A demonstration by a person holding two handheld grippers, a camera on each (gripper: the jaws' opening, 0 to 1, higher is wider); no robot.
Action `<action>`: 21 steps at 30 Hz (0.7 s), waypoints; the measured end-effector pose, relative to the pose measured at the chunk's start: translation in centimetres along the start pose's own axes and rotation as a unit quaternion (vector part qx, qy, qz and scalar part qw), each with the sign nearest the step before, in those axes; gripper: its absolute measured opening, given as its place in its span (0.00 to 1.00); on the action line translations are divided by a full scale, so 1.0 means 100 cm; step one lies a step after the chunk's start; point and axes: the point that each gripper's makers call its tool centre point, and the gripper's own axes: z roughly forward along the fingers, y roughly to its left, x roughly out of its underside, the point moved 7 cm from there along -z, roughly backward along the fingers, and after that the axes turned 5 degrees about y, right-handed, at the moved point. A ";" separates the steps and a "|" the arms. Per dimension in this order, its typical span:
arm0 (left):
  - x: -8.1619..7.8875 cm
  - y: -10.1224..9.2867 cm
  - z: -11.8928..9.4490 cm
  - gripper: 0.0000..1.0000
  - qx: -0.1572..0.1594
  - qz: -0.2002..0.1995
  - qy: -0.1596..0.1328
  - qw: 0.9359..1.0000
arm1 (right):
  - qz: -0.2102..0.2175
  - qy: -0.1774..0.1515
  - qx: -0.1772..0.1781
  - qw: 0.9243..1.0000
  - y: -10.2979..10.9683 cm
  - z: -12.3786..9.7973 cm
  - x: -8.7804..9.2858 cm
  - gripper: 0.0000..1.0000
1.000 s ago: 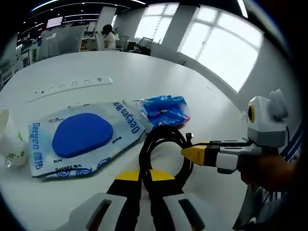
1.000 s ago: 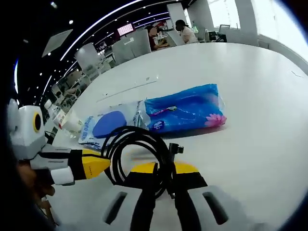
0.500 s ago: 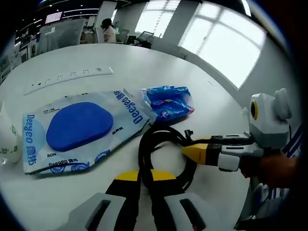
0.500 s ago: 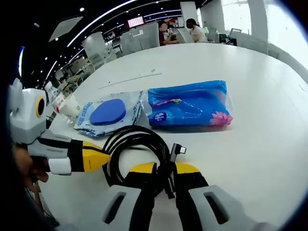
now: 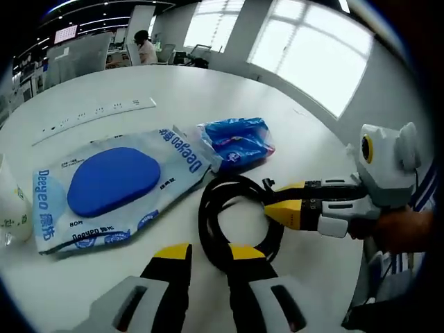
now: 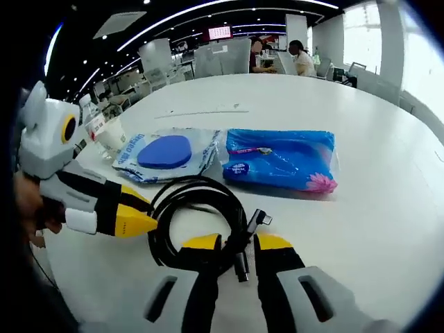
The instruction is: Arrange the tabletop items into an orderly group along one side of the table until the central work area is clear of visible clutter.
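Observation:
A coiled black cable (image 5: 205, 218) lies on the white table (image 5: 208, 90), close in front of both grippers. My left gripper (image 5: 209, 253) stands open, with the coil's near edge between its yellow-tipped jaws. In the right gripper view the left gripper (image 6: 139, 211) comes in from the left at the coil's rim. My right gripper (image 6: 237, 244) is shut on the cable (image 6: 198, 186) near its plug end. Behind the coil lie a flat wipes pack with a blue oval (image 5: 111, 184) and a blue tissue pack (image 5: 236, 142).
A white cup (image 6: 111, 139) stands beside the wipes pack (image 6: 166, 152), at the table's edge. A long white power strip (image 5: 90, 114) lies farther back. The tissue pack (image 6: 281, 159) has bare table to its right. People sit at desks beyond the table.
My left gripper's jaws have spread apart and let go of the cable. Both cameras have shifted a little; the packs have not moved.

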 end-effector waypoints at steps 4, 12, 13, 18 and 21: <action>0.004 0.001 -0.008 0.23 -0.001 0.008 -0.014 1.000 | -0.005 -0.017 -0.008 1.000 0.002 -0.007 0.000 0.23; 0.009 0.000 -0.032 0.30 -0.005 0.023 -0.043 0.999 | -0.023 -0.042 -0.018 0.999 0.010 -0.024 -0.006 0.30; 0.012 0.002 -0.033 0.30 -0.006 0.022 -0.047 0.999 | -0.026 -0.046 -0.020 0.998 0.011 -0.024 -0.006 0.32; 0.019 0.010 -0.053 0.34 -0.012 0.017 -0.064 0.998 | -0.035 -0.059 -0.026 0.997 0.015 -0.031 -0.007 0.36; 0.026 0.016 -0.067 0.36 -0.021 0.018 -0.072 0.997 | -0.035 -0.068 -0.031 0.997 0.018 -0.036 -0.008 0.39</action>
